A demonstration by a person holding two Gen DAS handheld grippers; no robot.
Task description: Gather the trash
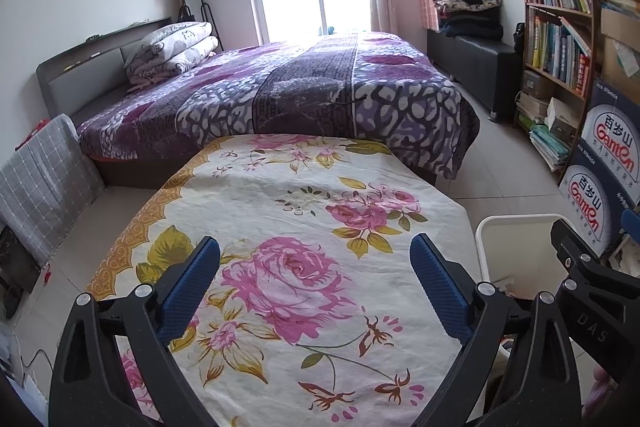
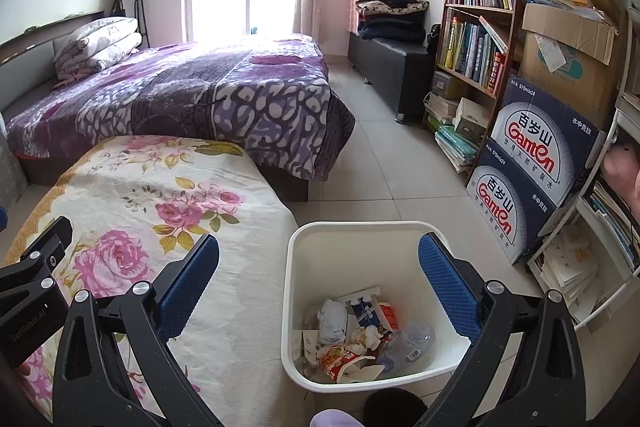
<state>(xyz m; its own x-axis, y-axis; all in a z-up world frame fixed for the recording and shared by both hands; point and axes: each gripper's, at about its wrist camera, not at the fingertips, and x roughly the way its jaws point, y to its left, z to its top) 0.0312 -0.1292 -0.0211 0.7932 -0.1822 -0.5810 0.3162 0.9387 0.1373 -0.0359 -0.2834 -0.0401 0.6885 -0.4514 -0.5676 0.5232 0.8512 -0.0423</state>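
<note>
White plastic square bin [image 2: 370, 303] on floor tiles beside floral-clothed table's [image 1: 288, 227] right edge, holding wrappers, tissues, bottle [image 2: 356, 339]. Left gripper [image 1: 316, 291], right gripper [image 2: 320, 287]: fingers apart, empty; cloth bare, likely finished.

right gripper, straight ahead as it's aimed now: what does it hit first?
Probably the white trash bin: the open right gripper points down into its mouth, so it would likely meet the trash inside, such as the crumpled wrappers. Depth is hard to judge through the fisheye.
</note>
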